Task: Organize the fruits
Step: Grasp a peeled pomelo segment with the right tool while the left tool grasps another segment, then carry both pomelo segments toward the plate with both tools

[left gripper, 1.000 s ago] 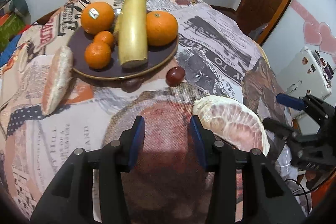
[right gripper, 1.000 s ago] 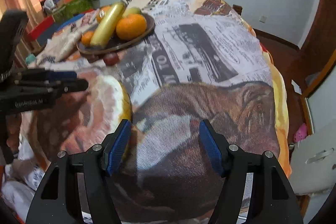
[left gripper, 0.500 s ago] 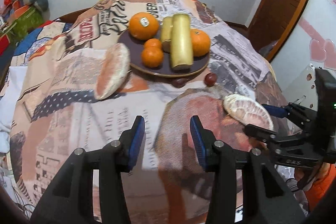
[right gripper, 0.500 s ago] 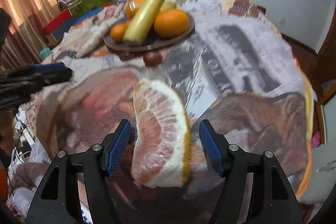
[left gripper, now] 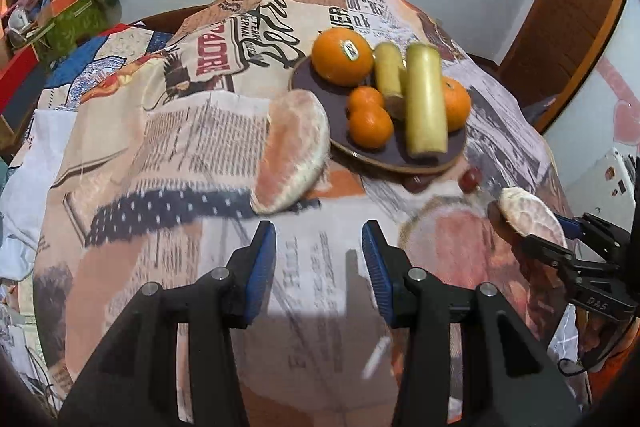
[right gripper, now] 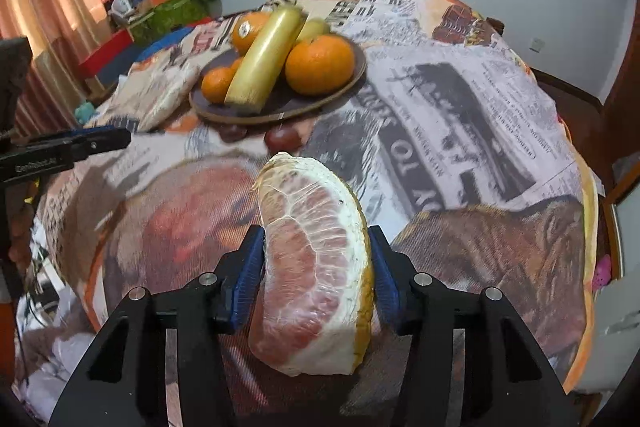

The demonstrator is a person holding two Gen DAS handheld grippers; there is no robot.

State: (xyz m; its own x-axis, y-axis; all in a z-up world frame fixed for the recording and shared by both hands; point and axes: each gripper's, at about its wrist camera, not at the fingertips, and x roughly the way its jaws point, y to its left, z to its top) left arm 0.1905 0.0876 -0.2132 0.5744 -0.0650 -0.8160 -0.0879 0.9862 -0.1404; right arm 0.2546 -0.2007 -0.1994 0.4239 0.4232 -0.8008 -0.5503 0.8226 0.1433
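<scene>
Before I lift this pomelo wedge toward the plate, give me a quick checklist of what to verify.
1. Right gripper grip: jaws have just been closing onto the peeled pink pomelo wedge: ok.
2. Wedge lifted off the newspaper-print tablecloth: cannot tell.
3. Free room on the dark round plate: crowded with oranges and yellow-green stalks: not ok.
4. Two dark red grapes lie in the path: not ok.
5. Left gripper empty, off to the side: ok.

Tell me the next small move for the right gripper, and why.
Probably lift the pomelo wedge off the tablecloth and carry it toward the plate. The right gripper has just been closing, and its jaws now press on both sides of the wedge. The other wedge already leans on the plate's rim, while the left gripper is empty.
</scene>
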